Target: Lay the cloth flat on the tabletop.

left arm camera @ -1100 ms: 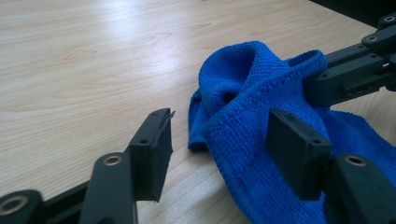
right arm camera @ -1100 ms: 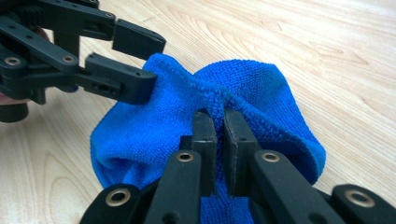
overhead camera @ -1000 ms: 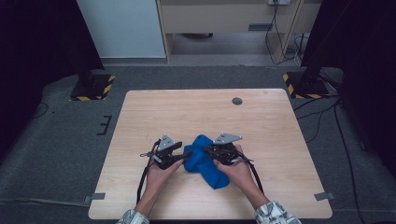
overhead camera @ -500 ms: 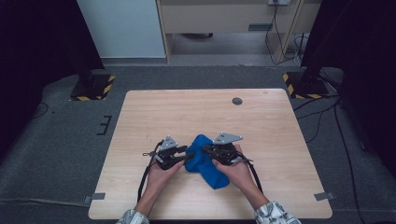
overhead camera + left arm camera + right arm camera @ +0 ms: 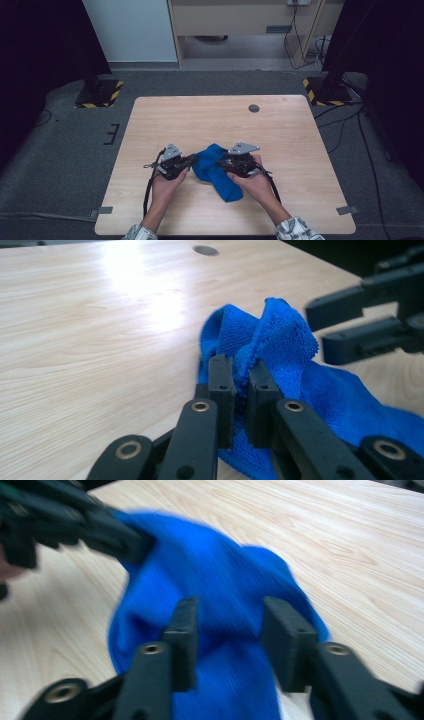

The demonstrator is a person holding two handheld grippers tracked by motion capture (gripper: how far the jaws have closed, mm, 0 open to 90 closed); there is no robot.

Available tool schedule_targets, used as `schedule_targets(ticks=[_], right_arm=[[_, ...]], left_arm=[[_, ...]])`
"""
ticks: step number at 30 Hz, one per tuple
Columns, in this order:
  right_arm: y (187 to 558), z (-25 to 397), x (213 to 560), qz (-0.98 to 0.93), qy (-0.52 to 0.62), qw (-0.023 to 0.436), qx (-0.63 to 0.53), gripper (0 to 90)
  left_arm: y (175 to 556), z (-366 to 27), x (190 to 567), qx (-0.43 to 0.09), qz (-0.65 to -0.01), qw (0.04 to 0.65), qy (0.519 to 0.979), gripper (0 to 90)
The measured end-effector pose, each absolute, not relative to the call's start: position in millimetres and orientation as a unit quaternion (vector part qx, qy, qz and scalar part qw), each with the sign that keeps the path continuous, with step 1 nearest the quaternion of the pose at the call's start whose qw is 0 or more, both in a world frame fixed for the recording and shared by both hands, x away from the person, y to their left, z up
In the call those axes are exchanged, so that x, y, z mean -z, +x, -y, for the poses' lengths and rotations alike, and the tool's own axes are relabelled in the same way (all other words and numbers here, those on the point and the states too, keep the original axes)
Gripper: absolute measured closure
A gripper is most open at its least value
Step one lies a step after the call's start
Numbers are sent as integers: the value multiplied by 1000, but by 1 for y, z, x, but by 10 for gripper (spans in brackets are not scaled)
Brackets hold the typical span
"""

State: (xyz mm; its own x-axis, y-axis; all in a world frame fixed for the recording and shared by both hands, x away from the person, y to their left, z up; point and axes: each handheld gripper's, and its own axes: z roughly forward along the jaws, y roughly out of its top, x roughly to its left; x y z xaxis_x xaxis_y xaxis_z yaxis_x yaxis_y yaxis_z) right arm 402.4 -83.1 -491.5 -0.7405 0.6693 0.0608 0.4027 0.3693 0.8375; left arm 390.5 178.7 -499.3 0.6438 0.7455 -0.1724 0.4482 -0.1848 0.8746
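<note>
Two grippers meet over one blue cloth (image 5: 216,169) in the high view, on the near half of a wooden table (image 5: 210,117). The cloth lies crumpled, running from a raised fold near the table's middle toward 5 o'clock. The left gripper (image 5: 192,160) comes at it from 9 o'clock, jaw tips touching the cloth's left edge; the left hand (image 5: 167,181) is behind it. The right gripper (image 5: 220,163) comes from 3 o'clock, its tips over the cloth's upper part, with the right hand (image 5: 255,181) resting beside the cloth's lower end. A small dark round disc (image 5: 254,108) sits in the tabletop at 1 o'clock from the cloth, well apart. Left gripper view: the left gripper (image 5: 241,382) has its jaws drawn nearly together, pinching a standing ridge of cloth (image 5: 280,345) between the pads; the rest of the cloth spreads flat toward 4 o'clock. The right gripper (image 5: 320,330) shows at 2 o'clock, just beside the ridge's top, jaws apart. Right gripper view, blurred: the right gripper (image 5: 230,625) has its jaws spread wide, with the cloth (image 5: 215,570) lying between and beyond them but not clamped. The left gripper (image 5: 137,542) shows at 10 o'clock, tips on the cloth's edge.
</note>
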Motion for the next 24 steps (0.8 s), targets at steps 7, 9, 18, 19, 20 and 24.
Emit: schedule_targets(ticks=[7,9,18,19,20,24], right_arm=[[407,96,500,-810,356,158,-439,517],[409,96,502,-811,357,161,-436,543],[425,82,514,-801,390,168,-423,802],[425,82,514,-801,390,168,-423,802],[427,85,514,-796,392,175,-426,882],[425,89,510,-796,387,179,-431,892]], left_arm=[[393,-197,500,-157,-428,494,740,836],[394,-198,499,-162,-430,492,739,836],[393,-201,496,-171,-434,492,735,843],[393,-201,496,-171,-434,492,735,842],[393,-201,496,-171,-436,490,736,842],[392,-197,493,-182,-427,476,747,841]])
